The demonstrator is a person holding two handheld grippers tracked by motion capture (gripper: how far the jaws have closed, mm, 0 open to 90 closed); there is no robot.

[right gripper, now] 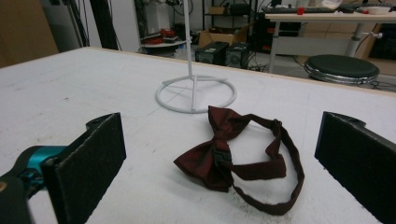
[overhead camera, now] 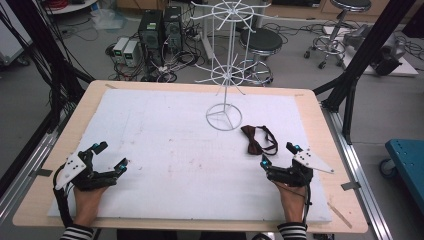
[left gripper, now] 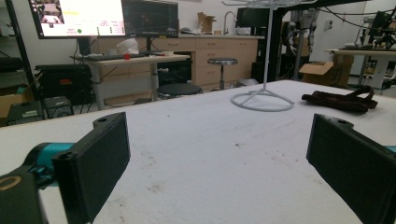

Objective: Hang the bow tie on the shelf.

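Both claws are wide open and hold nothing. The left gripper [overhead camera: 111, 155] rests low on the white table [overhead camera: 165, 150]. The right gripper [overhead camera: 279, 155] sits just in front of a dark red bow tie [right gripper: 219, 149], near the white wire stand [overhead camera: 224, 75].

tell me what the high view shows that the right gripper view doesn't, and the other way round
High view alone: the left gripper and right gripper from above, both open, each held in a hand, plus the upper spoked tiers of the white wire stand. Right gripper view alone: the bow tie's black clasp and the looped strap up close. Both: the dark red bow tie flat on the white table cover beside the stand's ring base.
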